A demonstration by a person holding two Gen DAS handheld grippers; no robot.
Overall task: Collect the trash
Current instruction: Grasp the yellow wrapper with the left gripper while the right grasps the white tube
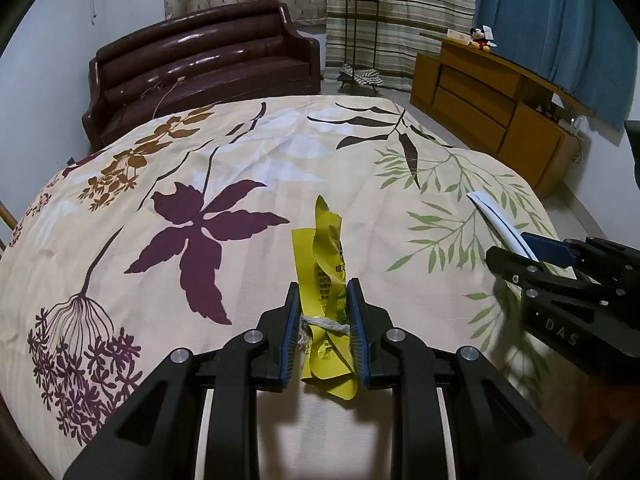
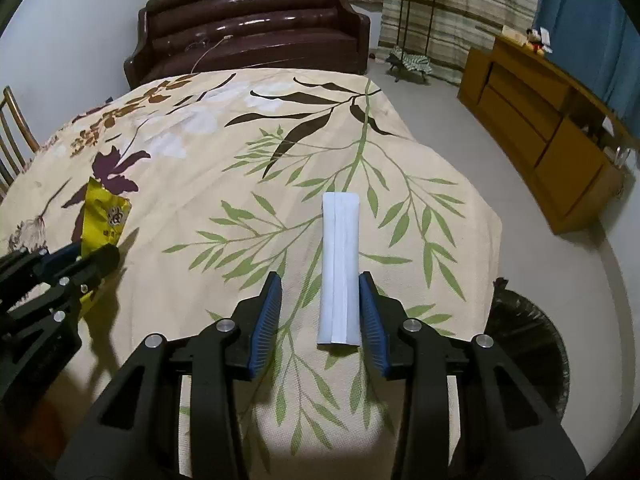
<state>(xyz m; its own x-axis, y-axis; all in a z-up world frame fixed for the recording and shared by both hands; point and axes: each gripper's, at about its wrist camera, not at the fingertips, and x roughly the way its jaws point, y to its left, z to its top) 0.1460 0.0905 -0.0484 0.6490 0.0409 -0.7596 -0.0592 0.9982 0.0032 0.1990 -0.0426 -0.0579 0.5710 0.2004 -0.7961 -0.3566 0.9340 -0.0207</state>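
Room: bedroom-cum-sitting room, a dark leather sofa (image 1: 200, 64) against the far wall, a wooden sideboard (image 1: 492, 108) to the right under blue curtains, and in front a surface under a cream floral cloth (image 1: 240, 160) printed with purple blooms and green fronds. Item one: yellow snack wrapper (image 1: 326, 280), crumpled, with a scrap of white string (image 1: 320, 326) knotted round its lower part; it stands between the pads of the left gripper (image 1: 323, 332), which look pressed in on both sides of it, so I take it as clamped. Handling: very light, thin film, crackly and slippery, likely to fold or slide out; the bunched, tied waist is the surest hold. Writing: dark East Asian characters on the yellow face, too creased to read; from the right wrist view a small round emblem shows, also unreadable. Item two: white folded paper packet (image 2: 339, 272), long and flat, lying on the cloth between the fingers of the right gripper (image 2: 320, 316); the right pad sits about at its edge, the left pad stands well off, so the jaws are parted. Handling: light, softly stiff, best pinched across its narrow width. No print visible on it. Item three: a dark-lined bin (image 2: 532, 344) at the floor, lower right. The right gripper's body bears the letters "DAS".
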